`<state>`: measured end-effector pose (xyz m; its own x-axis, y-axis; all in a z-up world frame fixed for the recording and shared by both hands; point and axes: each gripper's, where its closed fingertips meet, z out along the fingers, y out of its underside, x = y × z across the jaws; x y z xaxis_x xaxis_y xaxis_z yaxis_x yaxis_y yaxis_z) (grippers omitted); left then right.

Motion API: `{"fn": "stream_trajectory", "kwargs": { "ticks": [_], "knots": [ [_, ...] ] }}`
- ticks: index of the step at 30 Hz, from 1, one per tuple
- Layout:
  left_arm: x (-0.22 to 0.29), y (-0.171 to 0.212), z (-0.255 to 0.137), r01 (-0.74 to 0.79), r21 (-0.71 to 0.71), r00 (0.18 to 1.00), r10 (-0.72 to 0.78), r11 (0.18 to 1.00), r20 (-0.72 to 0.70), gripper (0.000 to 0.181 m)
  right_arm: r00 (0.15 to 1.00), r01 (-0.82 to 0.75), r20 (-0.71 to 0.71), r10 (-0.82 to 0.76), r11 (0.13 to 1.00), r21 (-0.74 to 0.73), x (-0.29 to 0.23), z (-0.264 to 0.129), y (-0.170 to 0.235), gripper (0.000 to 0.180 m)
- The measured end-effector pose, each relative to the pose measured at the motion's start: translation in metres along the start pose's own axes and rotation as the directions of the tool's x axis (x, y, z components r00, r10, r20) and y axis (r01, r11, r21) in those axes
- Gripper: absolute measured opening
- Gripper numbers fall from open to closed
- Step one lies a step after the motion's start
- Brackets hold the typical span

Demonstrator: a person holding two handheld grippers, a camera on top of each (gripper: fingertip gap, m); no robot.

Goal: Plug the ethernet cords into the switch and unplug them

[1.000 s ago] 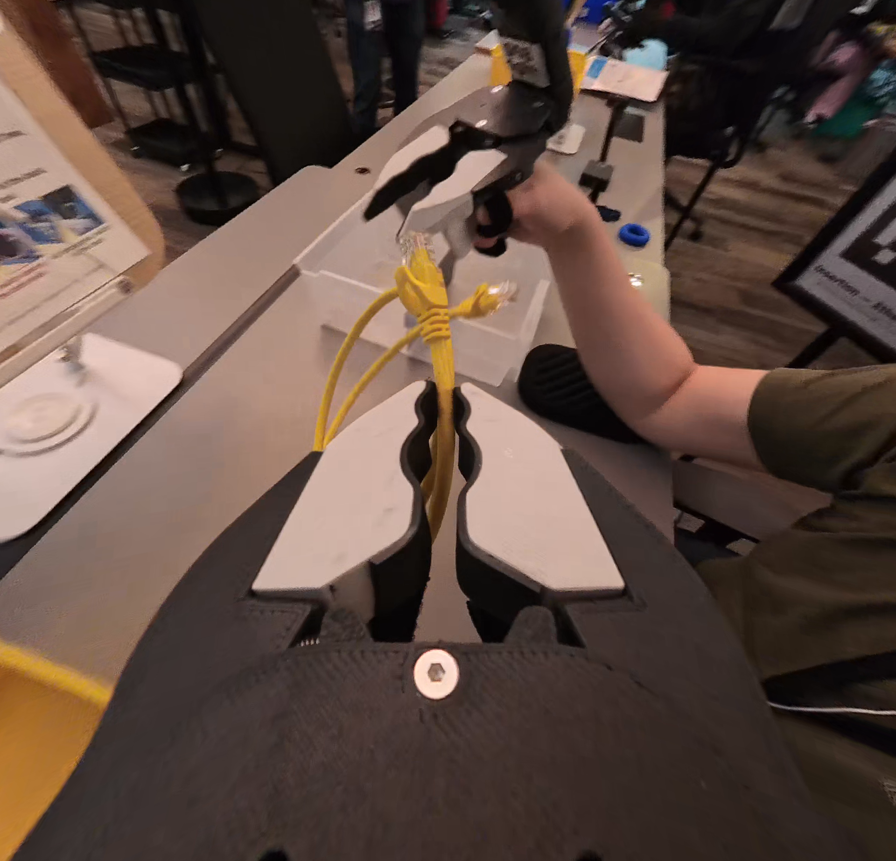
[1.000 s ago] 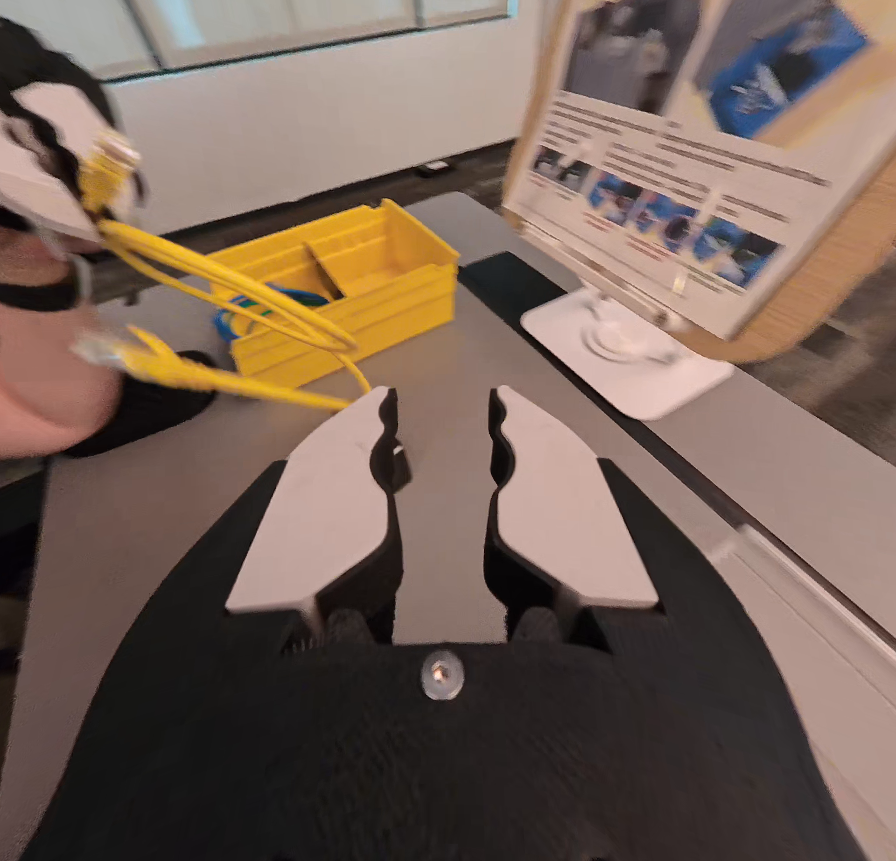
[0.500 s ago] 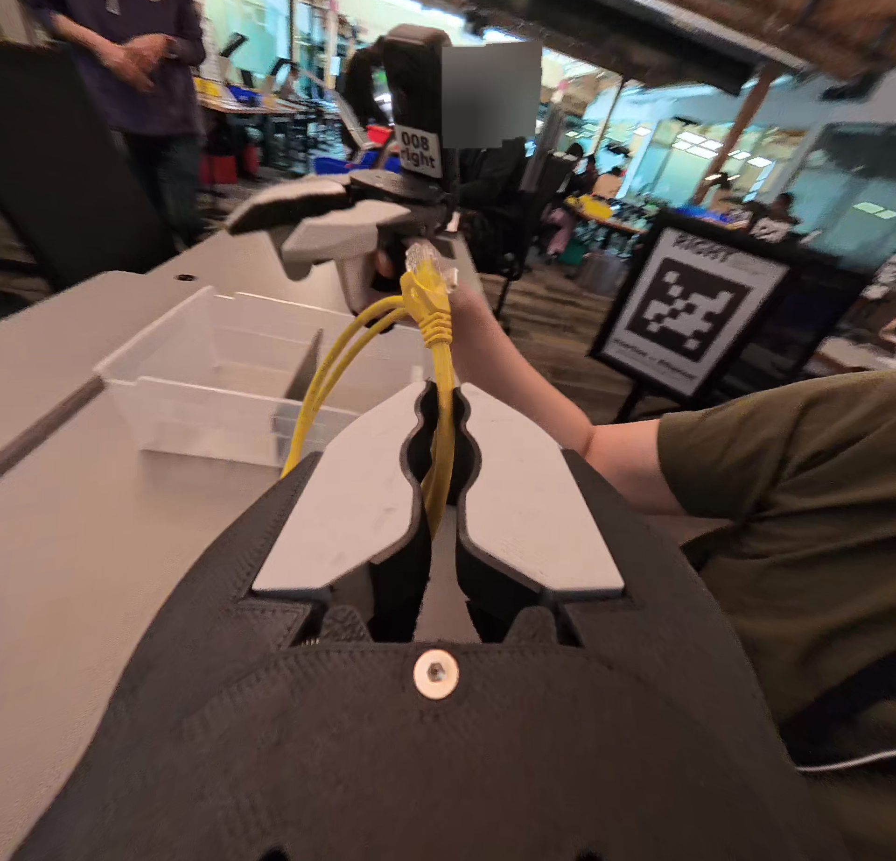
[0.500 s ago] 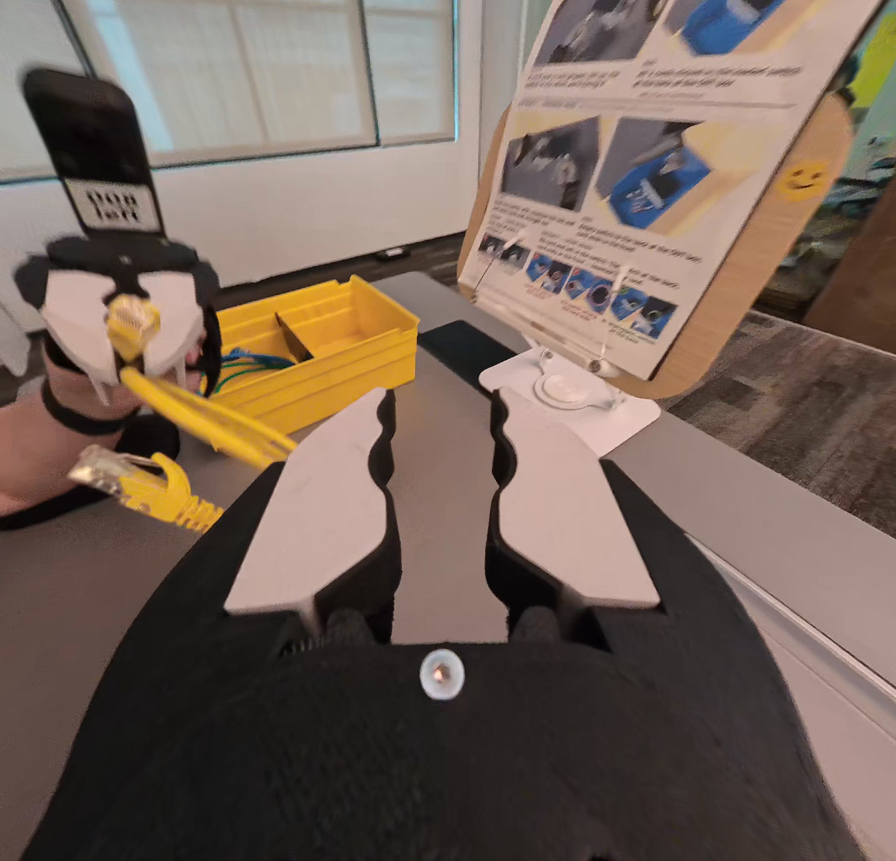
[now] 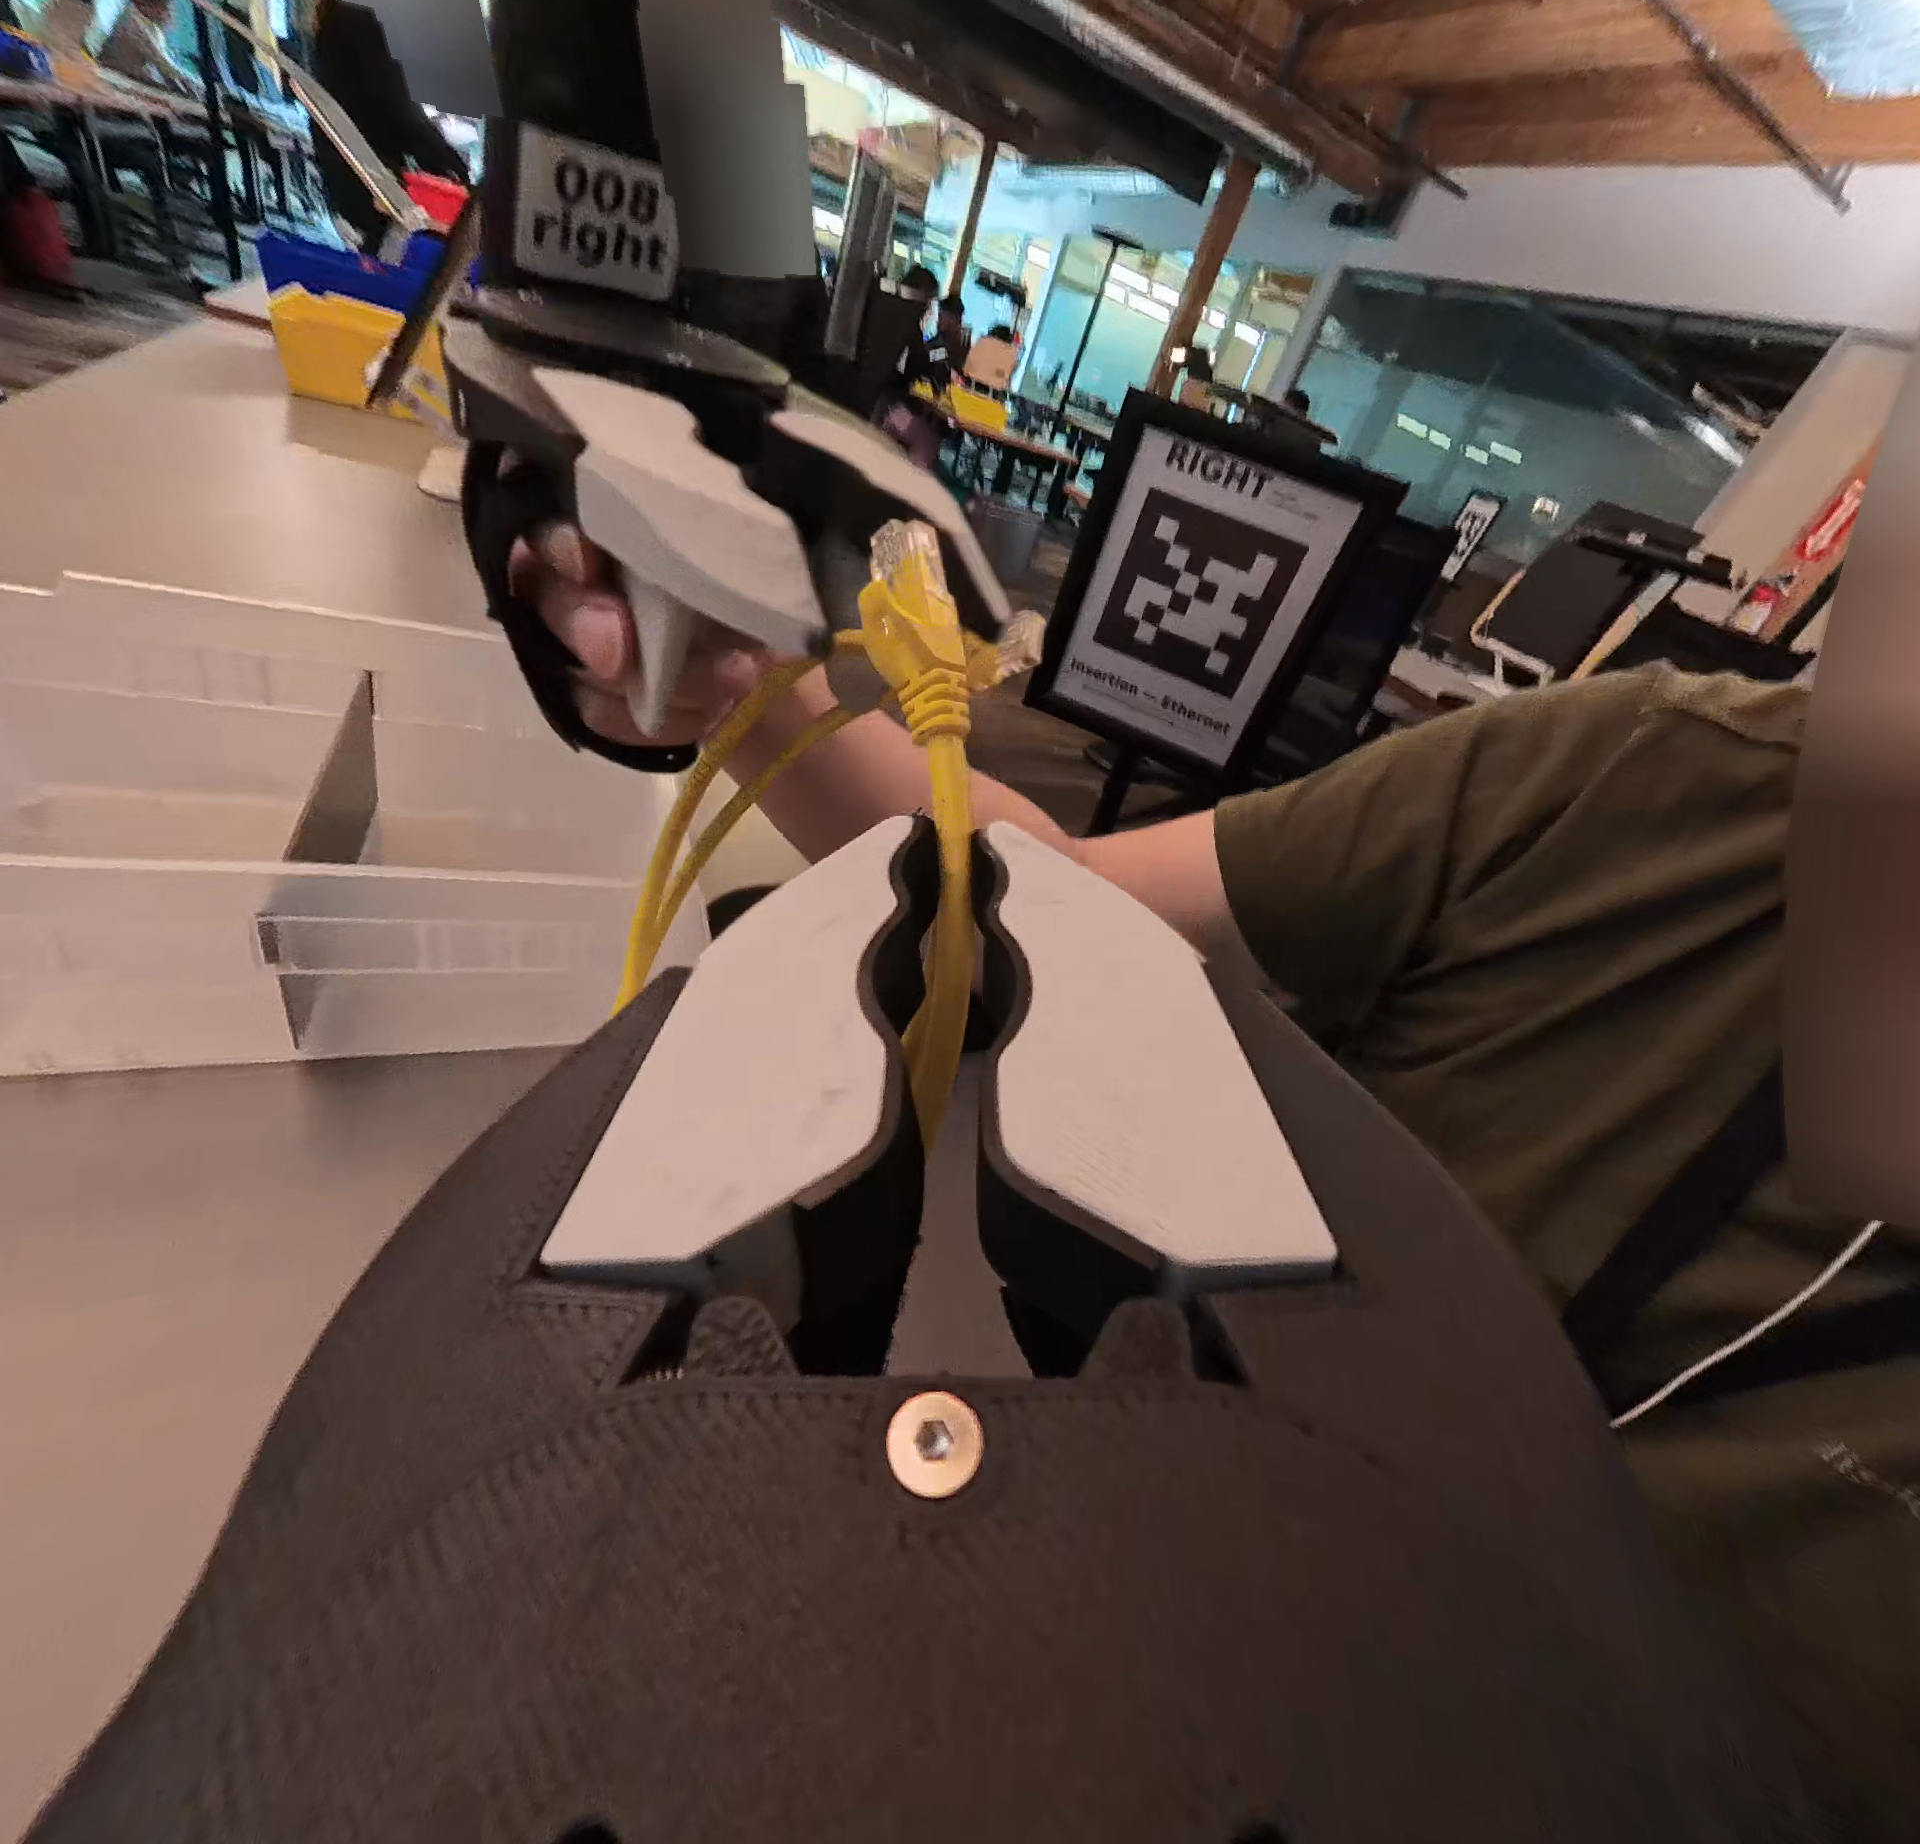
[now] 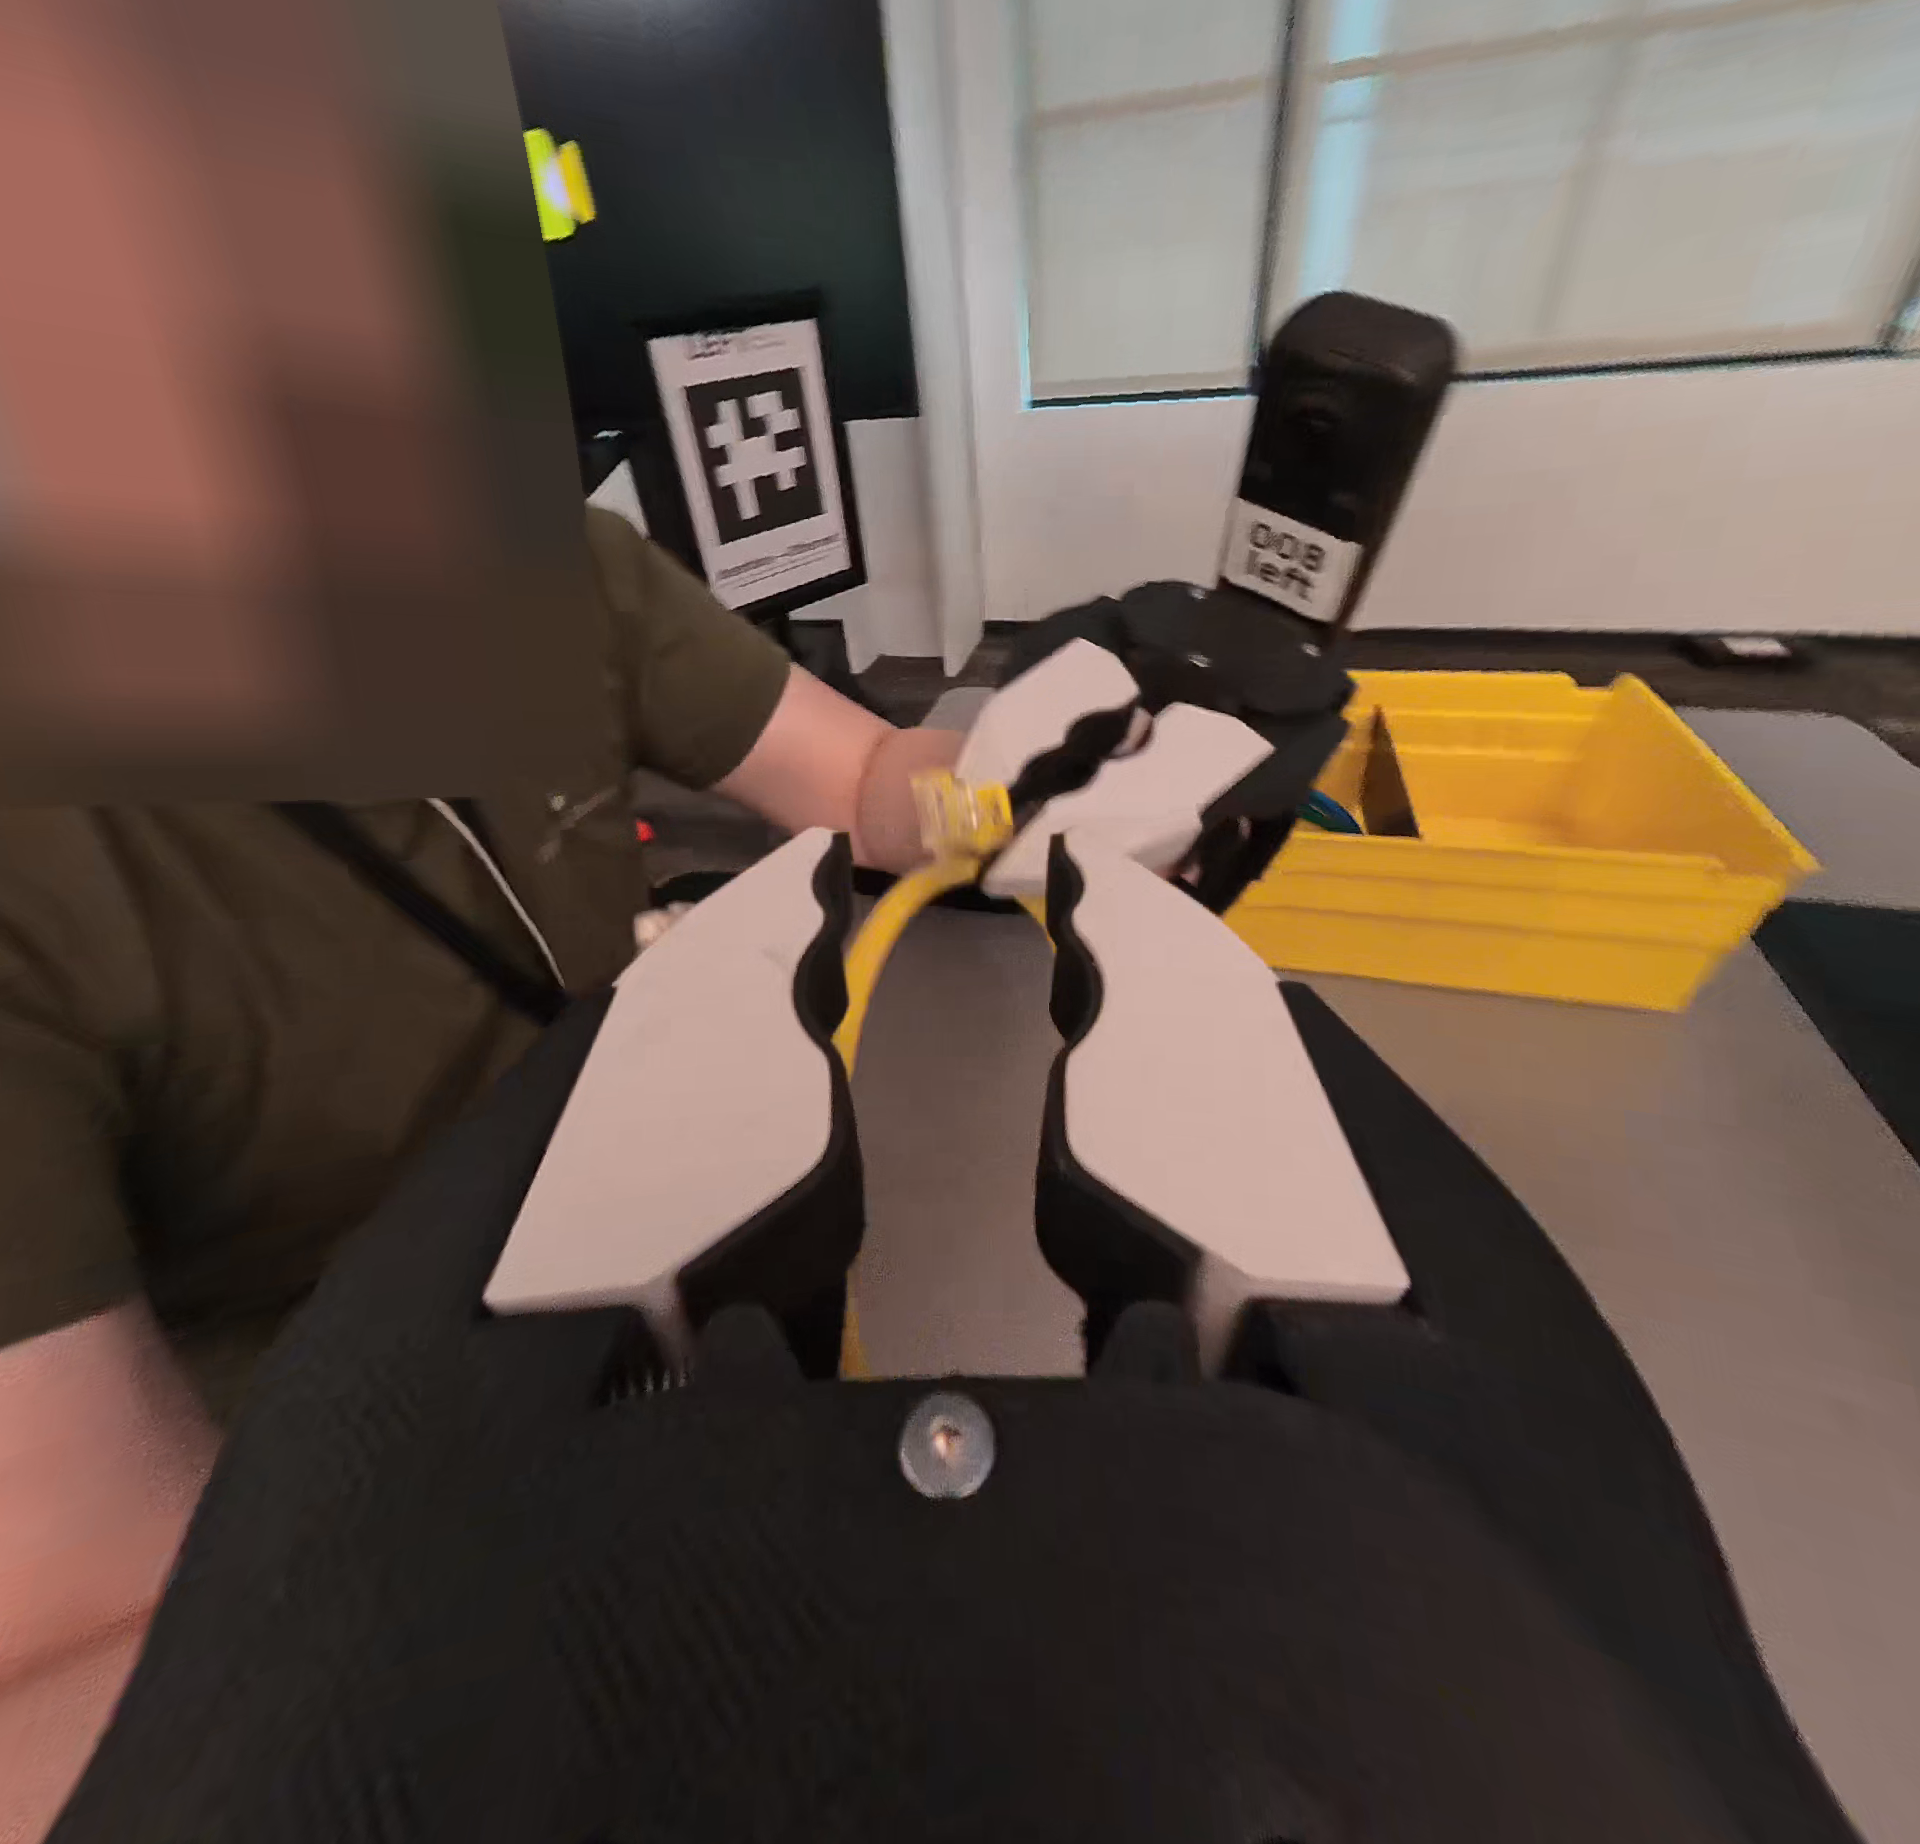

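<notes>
Gripping the yellow ethernet cord (image 5: 948, 921) between clenched jaws, the left gripper (image 5: 945, 849) holds its clear plug (image 5: 906, 558) up just past its fingertips. The right gripper (image 6: 940, 859) is released, jaws apart around the same cord near that plug. No switch shows in either view, so by my reading nothing is plugged yet; all plugging and unplugging remains

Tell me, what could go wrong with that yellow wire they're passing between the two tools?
1. The right tool is open around the yellow ethernet cord; if the left tool lets go before it shuts, the cord may drop.
2. The clear plug sits right by the right tool's fingers, so closing there might crush its clip.
3. The loose second plug could snag.
</notes>
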<state>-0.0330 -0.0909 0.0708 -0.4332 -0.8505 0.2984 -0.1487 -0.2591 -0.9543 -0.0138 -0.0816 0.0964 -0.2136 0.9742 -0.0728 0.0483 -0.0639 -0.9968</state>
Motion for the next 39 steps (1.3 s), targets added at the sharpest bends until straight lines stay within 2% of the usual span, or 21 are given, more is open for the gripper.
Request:
{"fn": "stream_trajectory", "kwargs": {
  "ticks": [4, 9, 12, 15, 19, 22, 24, 27, 29, 32, 36, 37, 39],
  "knots": [
    [0.01, 0.01, 0.005, -0.038, -0.067, 0.998, 0.034, 0.997, -0.054, 0.005, 0.997, -0.003, 0.079, 0.003, 1.0, 0.004, -0.008, 0.011, 0.003, 0.034],
    [0.03, 0.005, 0.004, -0.049, -0.027, 0.983, 0.043, 0.998, -0.176, 0.006, 0.972, 0.054, 0.22, -0.088, 0.986, 0.155, -0.029, 0.01, -0.01, 0.031],
    [0.038, 0.006, 0.004, -0.035, -0.025, 0.969, 0.027, 0.999, -0.245, 0.006, 0.958, 0.061, 0.26, -0.121, 0.971, 0.23, -0.033, 0.004, -0.017, 0.03],
    [0.043, 0.01, 0.003, -0.026, -0.047, 0.959, 0.012, 0.999, -0.283, 0.006, 0.965, 0.029, 0.242, -0.103, 0.956, 0.291, -0.026, -0.001, -0.022, 0.028],
    [0.047, 0.017, 0.001, -0.049, -0.091, 0.952, 0.019, 0.995, -0.307, 0.006, 0.963, 0.018, 0.256, -0.084, 0.968, 0.249, -0.025, 0.003, -0.017, 0.028],
    [0.042, 0.023, 0.001, -0.072, -0.149, 0.966, 0.032, 0.986, -0.257, 0.006, 0.964, 0.029, 0.254, -0.083, 0.978, 0.208, -0.028, 0.0, -0.016, 0.028],
    [0.048, 0.023, 0.001, -0.085, -0.162, 0.959, 0.036, 0.983, -0.282, 0.006, 0.968, 0.055, 0.226, -0.108, 0.972, 0.228, -0.029, -0.003, -0.019, 0.028],
    [0.059, 0.019, 0.001, -0.095, -0.13, 0.94, 0.046, 0.987, -0.338, 0.005, 0.976, 0.122, 0.149, -0.161, 0.963, 0.242, -0.019, 0.01, -0.013, 0.028],
    [0.059, 0.018, 0.002, -0.068, -0.11, 0.935, 0.024, 0.992, -0.354, 0.005, 0.958, 0.144, 0.218, -0.187, 0.97, 0.197, -0.027, 0.029, -0.004, 0.028],
    [0.064, 0.012, 0.0, 0.002, -0.051, 0.9, -0.024, 0.999, -0.436, 0.005, 0.946, 0.197, 0.233, -0.226, 0.97, 0.142, -0.033, 0.054, 0.0, 0.028],
    [0.065, 0.006, 0.0, 0.044, 0.01, 0.88, -0.034, 0.999, -0.473, 0.005, 0.927, 0.204, 0.287, -0.242, 0.966, 0.156, -0.044, 0.064, 0.003, 0.028],
    [0.062, 0.003, 0.0, 0.056, 0.027, 0.884, -0.037, 0.998, -0.467, 0.005, 0.926, 0.207, 0.287, -0.246, 0.965, 0.16, -0.043, 0.065, 0.002, 0.019],
    [0.057, -0.004, -0.005, 0.097, 0.054, 0.886, -0.062, 0.994, -0.459, 0.006, 0.936, 0.204, 0.255, -0.241, 0.965, 0.163, -0.038, 0.066, -0.004, 0.015]
  ]
}}
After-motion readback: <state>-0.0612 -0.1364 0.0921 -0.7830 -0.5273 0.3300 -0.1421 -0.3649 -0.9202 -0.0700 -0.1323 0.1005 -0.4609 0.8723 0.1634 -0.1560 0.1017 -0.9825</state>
